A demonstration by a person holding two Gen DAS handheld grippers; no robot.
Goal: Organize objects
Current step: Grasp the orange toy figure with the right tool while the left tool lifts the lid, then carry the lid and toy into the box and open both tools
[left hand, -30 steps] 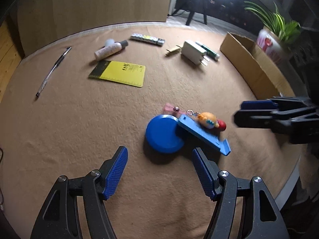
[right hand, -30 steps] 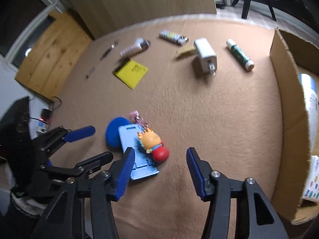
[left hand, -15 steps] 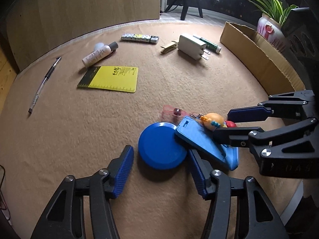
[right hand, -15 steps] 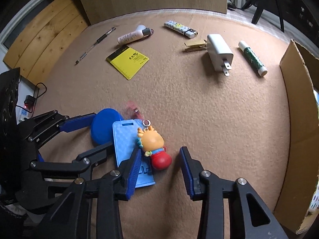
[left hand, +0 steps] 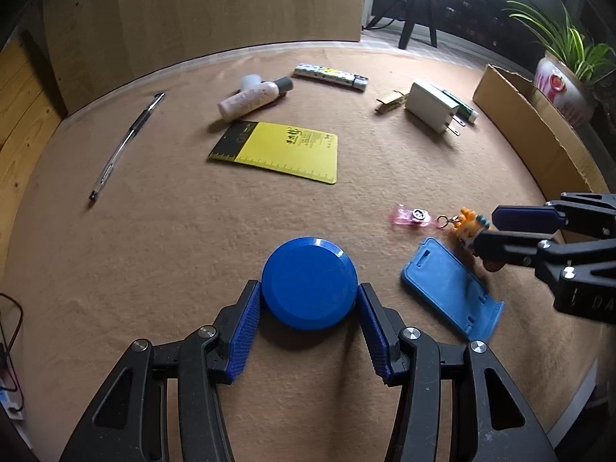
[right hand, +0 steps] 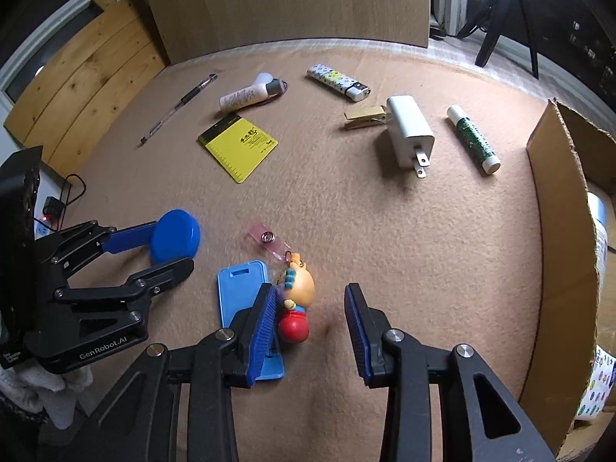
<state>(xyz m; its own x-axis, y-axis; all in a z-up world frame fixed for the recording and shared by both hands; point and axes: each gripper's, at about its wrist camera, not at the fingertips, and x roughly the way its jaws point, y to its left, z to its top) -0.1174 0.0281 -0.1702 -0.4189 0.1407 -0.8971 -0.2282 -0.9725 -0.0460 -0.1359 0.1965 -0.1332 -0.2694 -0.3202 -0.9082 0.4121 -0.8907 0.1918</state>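
We have the left gripper [left hand: 310, 310] clamped on the blue round lid [left hand: 309, 282], its two pads touching the lid's opposite edges after closing in. The hold sits on the near half of the disc only, so if we lift quickly the lid may pivot or slip forward out of the pads.

Our right gripper [right hand: 311, 321] has also been closing, yet it is not on anything: the figurine keychain [right hand: 297, 302] lies against the inner face of the left-side finger [right hand: 265, 327], with a clear gap to the other finger. Closing from here may shove the toy sideways rather than pinch it. That finger also overlaps the blue card holder [right hand: 240, 288], which the keychain's strap [right hand: 265, 239] may be tied to, so a lift may drag it along.

The cardboard box [right hand: 562, 231] stands well off to the right gripper's right.
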